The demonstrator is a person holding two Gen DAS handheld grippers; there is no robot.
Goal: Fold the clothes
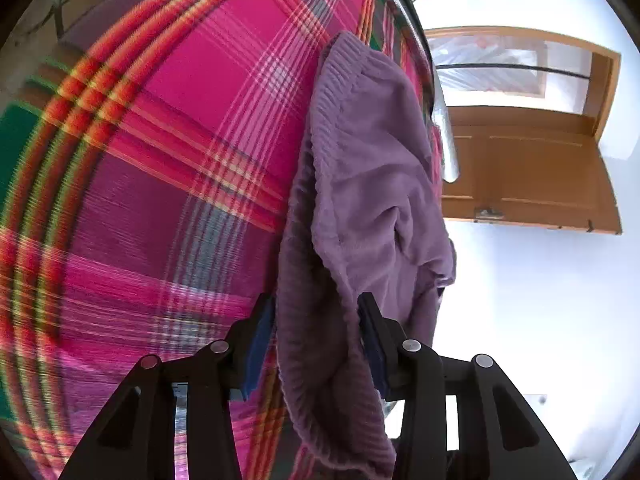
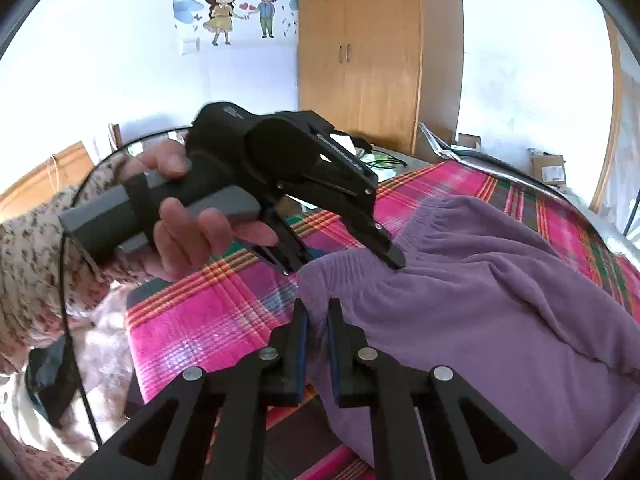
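Note:
A purple fleece garment (image 1: 376, 168) with a ribbed hem lies on a pink plaid bedsheet (image 1: 180, 140). My left gripper (image 1: 316, 304) stands wide, shut on a thick bunch of the hem that fills the gap between its pads. In the right wrist view that left gripper (image 2: 340, 266), held by a hand (image 2: 192, 232), sits at the garment's (image 2: 480, 300) near corner, and creases run away from it. My right gripper (image 2: 317, 306) is nearly closed, shut on the garment's edge just in front of that corner. The sheet (image 2: 208, 320) shows beside it.
A metal bed rail (image 1: 448, 148) and a wooden door (image 1: 520, 160) lie past the bed's edge. A wooden wardrobe (image 2: 380, 60) stands against the far wall, with a cardboard box (image 2: 548, 166) on the floor nearby. A black cable (image 2: 64, 280) trails by the person's flowered sleeve (image 2: 36, 248).

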